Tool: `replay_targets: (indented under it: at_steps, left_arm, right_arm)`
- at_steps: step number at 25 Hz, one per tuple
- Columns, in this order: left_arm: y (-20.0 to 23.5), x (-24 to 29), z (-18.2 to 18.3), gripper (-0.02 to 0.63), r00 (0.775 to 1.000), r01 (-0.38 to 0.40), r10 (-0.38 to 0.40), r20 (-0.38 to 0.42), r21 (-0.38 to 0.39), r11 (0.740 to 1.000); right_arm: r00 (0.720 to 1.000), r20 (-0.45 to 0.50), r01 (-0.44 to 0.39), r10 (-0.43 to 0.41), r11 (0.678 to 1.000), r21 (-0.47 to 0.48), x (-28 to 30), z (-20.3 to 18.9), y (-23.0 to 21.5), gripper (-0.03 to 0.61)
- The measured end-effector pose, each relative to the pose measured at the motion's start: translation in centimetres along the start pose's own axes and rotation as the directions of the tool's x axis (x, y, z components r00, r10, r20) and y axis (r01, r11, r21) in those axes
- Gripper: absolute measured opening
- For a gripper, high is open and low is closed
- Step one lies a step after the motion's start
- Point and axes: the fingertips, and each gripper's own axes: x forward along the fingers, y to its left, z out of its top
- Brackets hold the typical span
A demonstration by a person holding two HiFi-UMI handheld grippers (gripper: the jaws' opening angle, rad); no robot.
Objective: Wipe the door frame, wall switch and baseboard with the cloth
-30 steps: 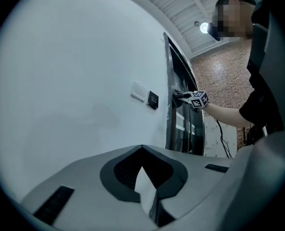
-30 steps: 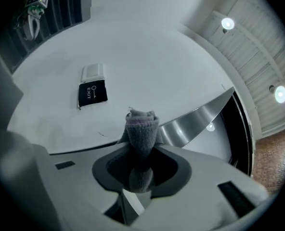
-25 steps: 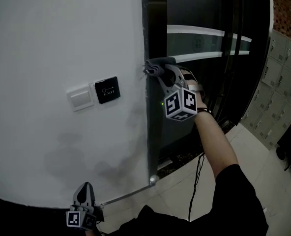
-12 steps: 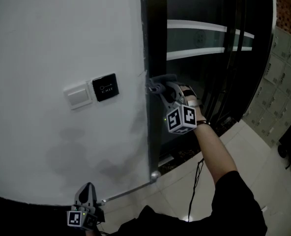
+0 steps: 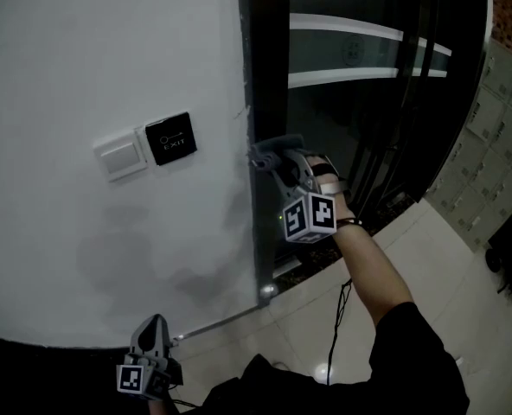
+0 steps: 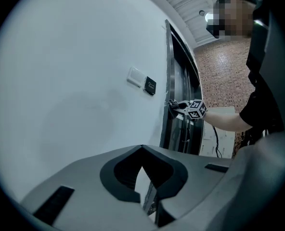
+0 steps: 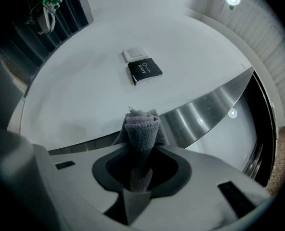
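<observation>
Head view, right gripper [image 5: 270, 157]: held out at arm's length, tip against the dark door frame [image 5: 271, 50] at its edge with the white wall [image 5: 109, 50]
Head view, cloth [image 5: 273, 146]: grey, bunched at the jaw tips, touching the frame edge; lower than the wall switch [image 5: 118, 156] and to its right
Head view, exit button [image 5: 169, 138]: black plate just beside the white switch, on the frame side
Head view, left gripper [image 5: 150, 340]: low, near the bottom of the wall, well apart from the cloth
Left gripper view, jaws: tips brought together; nothing between them; wall, switch and frame lie beyond
Right gripper view, jaws: closed tight on the cloth [image 7: 141, 129]; a rolled fold stands above the tips, against the shiny metal strip [image 7: 205, 109] of the frame
Right gripper view, switch and button: on the wall beyond the cloth, apart from it
</observation>
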Motion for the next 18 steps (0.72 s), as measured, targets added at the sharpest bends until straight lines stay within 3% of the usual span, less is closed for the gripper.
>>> replay_targets:
  at_steps: [12,18]
  left_arm:
    - [-2.8,0.9,-2.9,0.0,0.998,-0.047,0.046,-0.037,-0.02,0.999]
    - [-4.5,2.2,-3.6,0.0,0.996,-0.056,0.058,-0.06,0.039,0.998]
  right_arm:
    - [0.991,0.033,-0.127,0.128,0.992,-0.017,-0.3,-1.5,6.2,0.091]
    - [0.981,0.068,-0.181,0.182,0.983,-0.014,-0.5,-2.4,9.0,0.091]
